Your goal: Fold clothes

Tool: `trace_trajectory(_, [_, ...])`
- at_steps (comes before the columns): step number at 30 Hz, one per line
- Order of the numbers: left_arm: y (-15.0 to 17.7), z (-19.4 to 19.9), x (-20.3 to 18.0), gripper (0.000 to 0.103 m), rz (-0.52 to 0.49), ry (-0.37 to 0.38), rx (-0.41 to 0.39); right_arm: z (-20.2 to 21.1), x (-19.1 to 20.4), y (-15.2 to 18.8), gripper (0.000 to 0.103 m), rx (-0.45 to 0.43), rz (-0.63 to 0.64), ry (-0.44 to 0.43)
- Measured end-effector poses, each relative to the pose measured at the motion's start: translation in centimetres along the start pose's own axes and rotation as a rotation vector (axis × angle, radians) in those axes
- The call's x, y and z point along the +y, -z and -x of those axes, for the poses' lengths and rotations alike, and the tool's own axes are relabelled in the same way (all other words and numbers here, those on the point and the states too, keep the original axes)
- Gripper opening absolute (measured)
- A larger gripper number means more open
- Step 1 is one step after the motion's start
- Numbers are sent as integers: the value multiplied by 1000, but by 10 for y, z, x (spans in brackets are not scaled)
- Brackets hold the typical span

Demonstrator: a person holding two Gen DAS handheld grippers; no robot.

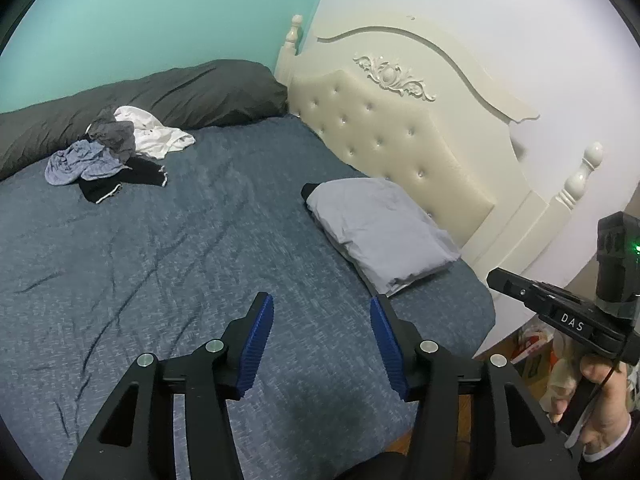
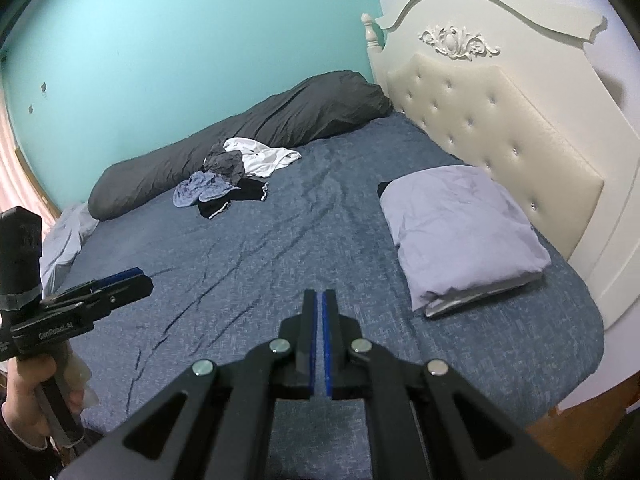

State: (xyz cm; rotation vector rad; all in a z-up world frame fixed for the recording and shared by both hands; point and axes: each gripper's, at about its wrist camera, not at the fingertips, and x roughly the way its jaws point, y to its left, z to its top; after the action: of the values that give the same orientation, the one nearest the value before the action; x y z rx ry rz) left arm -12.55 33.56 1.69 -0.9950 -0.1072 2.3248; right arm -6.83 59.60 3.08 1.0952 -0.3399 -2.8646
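Clothes (image 1: 108, 152) are lying in a loose heap on the blue bedspread (image 1: 200, 260), and that heap is serving as the landmark for everything else. Within it, a white garment (image 1: 154, 134) is sitting on the side toward the headboard (image 1: 400, 132), a grey piece (image 1: 114, 134) is resting on top, a pale blue one (image 1: 80, 162) is spilling off the opposite side, and a black item with white trim (image 1: 128, 180) is poking out on the near side. A long dark bolster (image 1: 160, 96) is running just behind the heap, against the teal wall (image 1: 140, 12).

Well apart from the heap, near the headboard, a folded lavender garment (image 2: 460, 232) is sitting on top of other folded pieces; only dark and grey edges are peeking out under it, so what those are is hard to tell.

Both tools are hovering over bare bedspread, on the near side of the heap and well clear of it. The left gripper (image 1: 322, 340) is standing about half open, with nothing between its blue pads (image 1: 258, 344). The right gripper (image 2: 320, 344) is pressed shut, its pads meeting with no cloth caught in them. A hand (image 1: 600, 404) is holding the right tool's grip at the edge of the left wrist view.
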Motion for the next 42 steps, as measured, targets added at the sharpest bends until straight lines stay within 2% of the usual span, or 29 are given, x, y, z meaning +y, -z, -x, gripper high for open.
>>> trace_trajectory(15, [9,32,-5,65,-33,-14,-38,20,28,14,6,-37,19,5])
trace_trajectory(16, [10,34,-5,67,-36,-16,-43,21,29,15,9,-38,19,5])
trace_trajectory(18, [11,38,-4,69,-36,-21,-50,25,32,16,21,-46,17,5])
trace_trajectory(20, [13,41,-2,69,-35,-20,-50,28,34,18,44,-53,14,1])
trace_trajectory(22, [15,44,-2,70,-39,-24,-53,31,36,20,57,-60,11,-4])
trace_trajectory(27, [19,53,-2,80,-53,-43,-72,37,44,25,61,-68,23,0])
trace_trajectory(29, [20,58,-2,85,-55,-46,-82,40,47,26,68,-70,24,-1])
trace_trajectory(31, [22,63,-2,88,-58,-47,-90,43,51,28,71,-74,30,0])
trace_trajectory(34, [24,68,-4,96,-75,-64,-101,46,56,33,71,-73,32,-2])
trace_trajectory(36, [27,72,-4,98,-77,-72,-109,49,59,36,72,-76,38,2])
trace_trajectory(40, [29,76,-2,101,-59,-74,-112,50,61,41,82,-80,36,6])
trace_trajectory(42, [31,79,-2,103,-58,-79,-118,50,62,43,82,-78,35,4])
